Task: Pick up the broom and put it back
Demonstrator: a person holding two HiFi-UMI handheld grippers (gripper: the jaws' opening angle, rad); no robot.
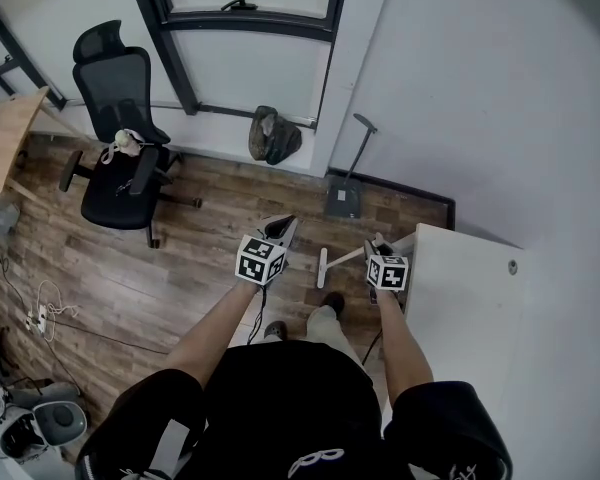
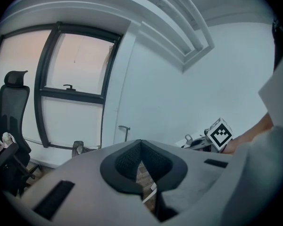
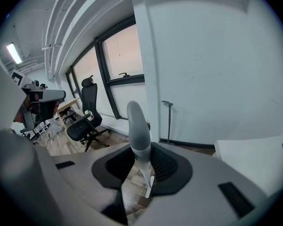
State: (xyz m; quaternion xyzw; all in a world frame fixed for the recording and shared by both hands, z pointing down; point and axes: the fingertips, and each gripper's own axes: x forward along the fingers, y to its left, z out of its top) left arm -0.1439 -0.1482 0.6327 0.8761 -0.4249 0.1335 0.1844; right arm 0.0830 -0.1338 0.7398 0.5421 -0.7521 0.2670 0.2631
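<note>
Right gripper [image 1: 378,246] is clamping the broom [image 1: 342,259] by its grey grip, with the jaws narrowed onto it. The thin shaft is running out toward 9 o'clock, and its white head [image 1: 323,267] is showing over the wood floor [image 1: 210,268] between the two grippers. Left gripper [image 1: 280,230] is carrying nothing, its jaws closed tip to tip. A dustpan [image 1: 344,202] is standing against the wall at 12 o'clock, well apart from the broom; its contents cannot be made out. A bag [image 1: 273,136] is lying at 11 o'clock, its contents hidden.
</note>
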